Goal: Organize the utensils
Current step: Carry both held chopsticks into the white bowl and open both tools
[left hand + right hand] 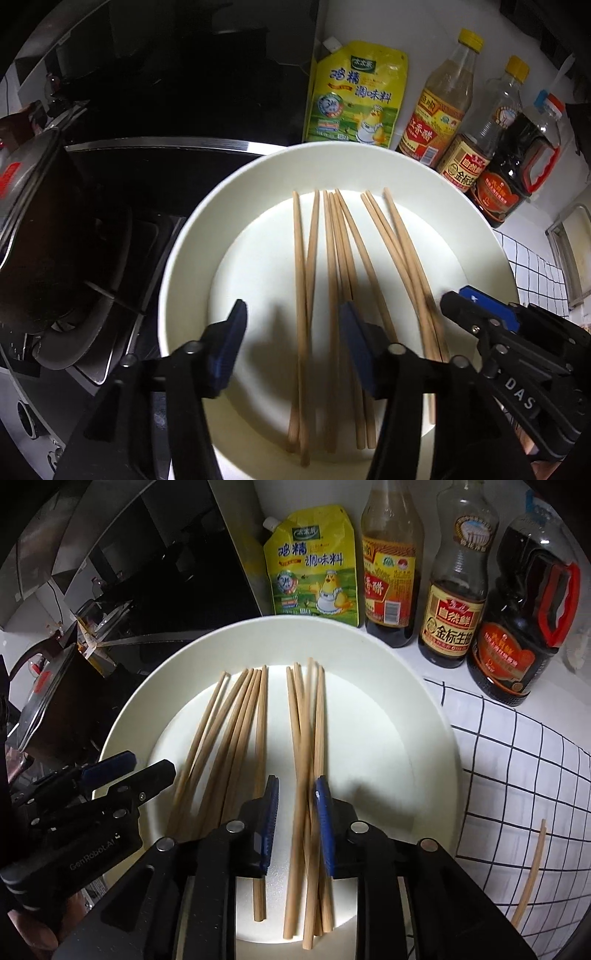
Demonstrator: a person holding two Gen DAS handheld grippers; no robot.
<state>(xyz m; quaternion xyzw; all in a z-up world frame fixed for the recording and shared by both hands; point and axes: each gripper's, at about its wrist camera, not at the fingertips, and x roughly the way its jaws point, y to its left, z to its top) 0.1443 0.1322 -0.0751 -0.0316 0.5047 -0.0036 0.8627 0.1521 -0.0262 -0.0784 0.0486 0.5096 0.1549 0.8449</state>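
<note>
Nearest the lens in the left wrist view, the left claw (291, 314) hangs over a white plate (192, 221) with its two blue-padded fingers (236, 325) well apart; several wooden chopsticks (334, 258) lie in the gap, but the pads do not press on them. In the right wrist view the right claw (295, 794) stands with its two fingers narrowly apart, astride the right-hand group of chopsticks (306, 738); whether the pads touch the sticks cannot be told. The plate (406, 701) rests on the desk and holds all but one of the sticks, lying roughly lengthwise from near to far in two loose groups: about six on the left (229, 731) and about four on the right, though overlaps make the count uncertain. One more single chopstick (532, 875) lies apart on a white cloth with a black grid (517, 775), to the right of the plate. Along the far edge of the desk stand four condiment containers: one yellow seasoning pouch (314, 565) at the left, then three bottles, namely a vinegar bottle (391, 572), a soy sauce bottle (454, 590) and a dark jug with a red handle (524, 627). To the left is a black stove (147, 166) with one dark pan (37, 229) on it.
</note>
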